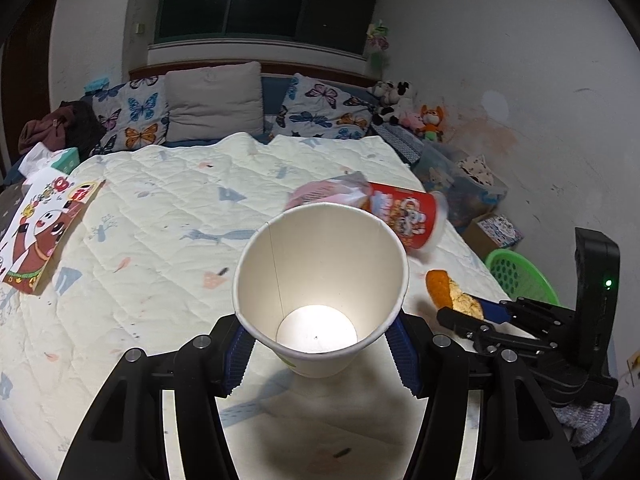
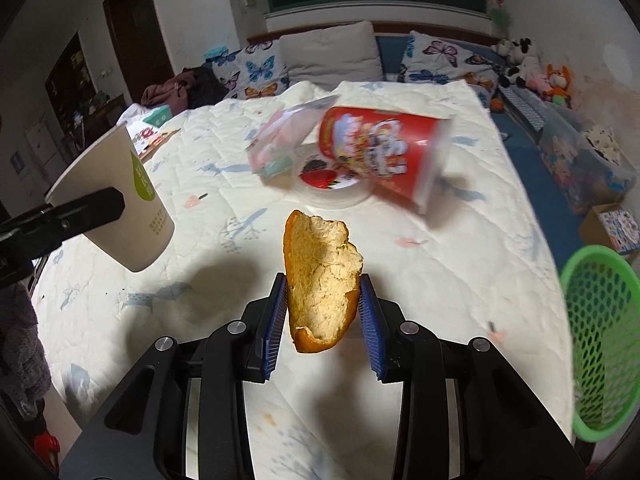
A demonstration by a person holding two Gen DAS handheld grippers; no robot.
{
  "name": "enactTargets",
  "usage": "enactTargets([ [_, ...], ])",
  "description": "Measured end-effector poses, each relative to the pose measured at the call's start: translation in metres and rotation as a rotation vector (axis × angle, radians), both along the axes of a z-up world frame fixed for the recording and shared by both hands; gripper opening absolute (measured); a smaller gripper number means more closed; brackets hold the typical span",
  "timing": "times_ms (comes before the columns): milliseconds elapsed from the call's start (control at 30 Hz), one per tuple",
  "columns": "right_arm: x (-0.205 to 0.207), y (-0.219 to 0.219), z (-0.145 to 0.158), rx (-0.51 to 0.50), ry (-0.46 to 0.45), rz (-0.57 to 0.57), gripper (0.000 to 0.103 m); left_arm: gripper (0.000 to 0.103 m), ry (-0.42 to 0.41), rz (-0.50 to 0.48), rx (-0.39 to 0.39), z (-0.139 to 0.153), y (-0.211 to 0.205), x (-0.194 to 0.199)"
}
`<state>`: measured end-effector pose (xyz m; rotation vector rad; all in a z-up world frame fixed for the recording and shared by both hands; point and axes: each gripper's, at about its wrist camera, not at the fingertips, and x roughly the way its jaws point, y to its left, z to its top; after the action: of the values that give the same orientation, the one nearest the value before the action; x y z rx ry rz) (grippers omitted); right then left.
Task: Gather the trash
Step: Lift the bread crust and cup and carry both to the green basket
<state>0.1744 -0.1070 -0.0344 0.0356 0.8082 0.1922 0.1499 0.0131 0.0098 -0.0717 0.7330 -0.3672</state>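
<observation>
We hold a white paper cup (image 1: 320, 292) in the left hand-held gripper (image 1: 320, 354), its blue pads pressed against the cup's lower wall, mouth tilted toward the camera and lifted off the bed's quilt (image 1: 160, 220). Our right hand-held gripper (image 2: 323, 312) clamps a torn piece of bread (image 2: 322, 280) between narrow jaws, also raised above the quilt. Ahead of both, near the middle of the bed, a red snack tub (image 2: 384, 152) lies on its side beside a crumpled clear wrapper (image 2: 280, 140) and a round plastic lid (image 2: 328, 184), all blurred. The quilt between us and that cluster lies bare, giving free room. On the right, past the bed's edge, a green perforated basket (image 2: 600, 340) stands on the floor, just beside the mattress side. A picture book (image 1: 44, 224) sits near the bed's left edge, well apart from the trash
</observation>
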Motion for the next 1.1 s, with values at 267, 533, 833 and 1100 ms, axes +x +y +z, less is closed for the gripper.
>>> enactTargets([
  [267,-0.032,-0.061,0.011,0.0,-0.023,-0.126,0.036,0.058,-0.011,-0.084,-0.011,0.006,-0.043,-0.003],
  [533,-0.064,-0.138,0.012,-0.038,-0.022,-0.272,0.036,0.058,-0.011,-0.173,-0.012,0.009,-0.093,-0.002],
  [833,-0.089,-0.223,0.004,-0.045,-0.001,-0.447,0.038,0.058,-0.005,-0.259,0.007,0.011,-0.149,-0.003],
  [1100,-0.097,-0.265,-0.006,-0.006,0.012,-0.528,0.051,0.058,-0.006,-0.327,0.032,0.011,-0.196,-0.002],
])
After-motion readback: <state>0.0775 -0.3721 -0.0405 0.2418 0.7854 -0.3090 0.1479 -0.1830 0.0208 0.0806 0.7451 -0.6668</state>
